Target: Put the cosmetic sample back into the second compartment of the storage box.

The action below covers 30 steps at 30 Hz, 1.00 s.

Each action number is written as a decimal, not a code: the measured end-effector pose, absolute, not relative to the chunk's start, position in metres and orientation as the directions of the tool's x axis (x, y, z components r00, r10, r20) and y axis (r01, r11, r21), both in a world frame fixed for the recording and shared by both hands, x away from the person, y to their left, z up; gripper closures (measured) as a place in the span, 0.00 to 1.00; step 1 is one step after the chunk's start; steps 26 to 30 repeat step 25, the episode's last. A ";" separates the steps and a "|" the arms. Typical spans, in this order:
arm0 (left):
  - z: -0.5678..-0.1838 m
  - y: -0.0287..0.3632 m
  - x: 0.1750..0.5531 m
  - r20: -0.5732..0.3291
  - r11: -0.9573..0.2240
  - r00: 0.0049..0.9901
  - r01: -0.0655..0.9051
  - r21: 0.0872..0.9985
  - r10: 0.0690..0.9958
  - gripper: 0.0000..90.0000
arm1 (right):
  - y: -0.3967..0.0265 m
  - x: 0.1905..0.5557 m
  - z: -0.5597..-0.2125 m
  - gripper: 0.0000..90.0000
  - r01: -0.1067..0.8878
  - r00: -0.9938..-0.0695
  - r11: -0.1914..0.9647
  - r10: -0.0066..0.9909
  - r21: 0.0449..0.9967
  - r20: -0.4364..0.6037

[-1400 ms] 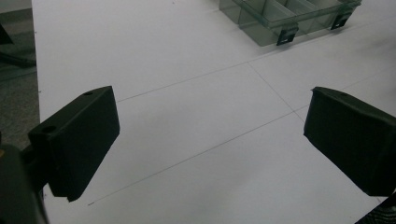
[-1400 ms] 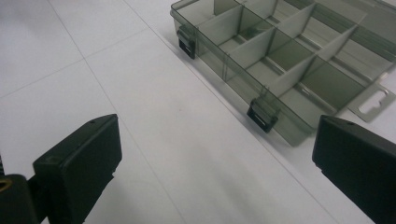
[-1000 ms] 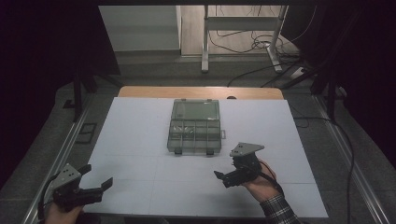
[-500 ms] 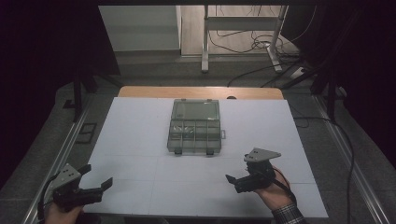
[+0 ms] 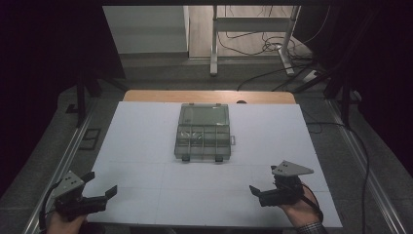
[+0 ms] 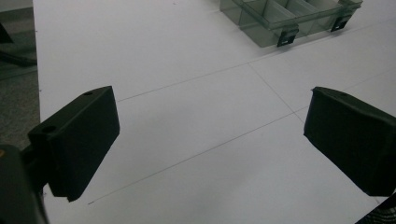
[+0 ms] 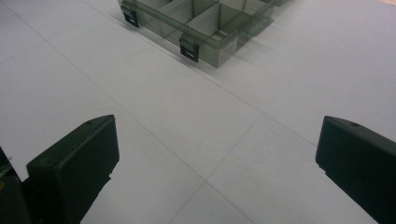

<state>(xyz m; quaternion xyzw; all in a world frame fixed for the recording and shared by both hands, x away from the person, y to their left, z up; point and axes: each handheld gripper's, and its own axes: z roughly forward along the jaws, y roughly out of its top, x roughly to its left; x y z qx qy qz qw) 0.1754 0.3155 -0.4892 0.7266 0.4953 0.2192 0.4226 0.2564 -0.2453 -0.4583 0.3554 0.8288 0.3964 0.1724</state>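
A smoky clear compartment box (image 5: 203,131) sits at the middle of the white table (image 5: 141,146), latches facing me, its lid apparently laid back behind the compartments. At the front left corner my left gripper (image 5: 101,184) is open with nothing between its jaws. It points toward the table's middle. My right gripper (image 5: 261,189) is open and holds nothing at the front right, well short of the box. In the left gripper view the gripper (image 6: 210,135) spreads wide over bare table, the box (image 6: 289,18) far off. The right gripper view shows the same wide gap (image 7: 217,158), with the box (image 7: 205,23) ahead.
Thin seam lines cross the white table cover. A wooden strip (image 5: 209,96) edges the far side. Metal rails (image 5: 73,156) run along both sides of the table. Beyond it are a stand's legs and cables (image 5: 263,44) on the floor.
My right gripper has drawn back from near the box's front right corner toward the front right of the table. The left gripper and the box have stayed put.
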 end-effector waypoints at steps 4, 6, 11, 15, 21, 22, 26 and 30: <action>-0.489 0.316 0.175 -0.101 -0.152 0.413 0.535 0.831 0.905 0.04 | -0.256 0.251 -0.460 0.00 0.463 -0.671 0.418 0.742 0.781 0.000; -0.489 0.316 0.175 -0.101 -0.151 0.413 0.535 0.831 0.905 0.04 | -0.260 0.249 -0.460 0.00 0.467 -0.662 0.409 0.750 0.784 0.003; -0.489 0.316 0.175 -0.100 -0.151 0.412 0.535 0.831 0.906 0.04 | -0.272 0.243 -0.462 0.00 0.480 -0.632 0.386 0.775 0.788 0.005; -0.489 0.316 0.175 -0.101 -0.149 0.411 0.535 0.832 0.906 0.04 | -0.282 0.237 -0.464 0.00 0.491 -0.601 0.359 0.799 0.794 0.010; -0.489 0.315 0.175 -0.096 -0.153 0.411 0.533 0.832 0.907 0.04 | -0.296 0.227 -0.464 0.00 0.493 -0.556 0.308 0.831 0.813 0.022; -0.489 0.315 0.175 -0.096 -0.154 0.411 0.534 0.831 0.907 0.04 | -0.298 0.226 -0.463 0.00 0.496 -0.551 0.300 0.834 0.815 0.028; -0.489 0.315 0.175 -0.097 -0.153 0.411 0.533 0.832 0.907 0.04 | -0.300 0.225 -0.463 0.00 0.496 -0.540 0.288 0.841 0.819 0.031; -0.489 0.315 0.175 -0.097 -0.153 0.411 0.533 0.832 0.907 0.04 | -0.300 0.225 -0.463 0.00 0.496 -0.540 0.288 0.841 0.819 0.031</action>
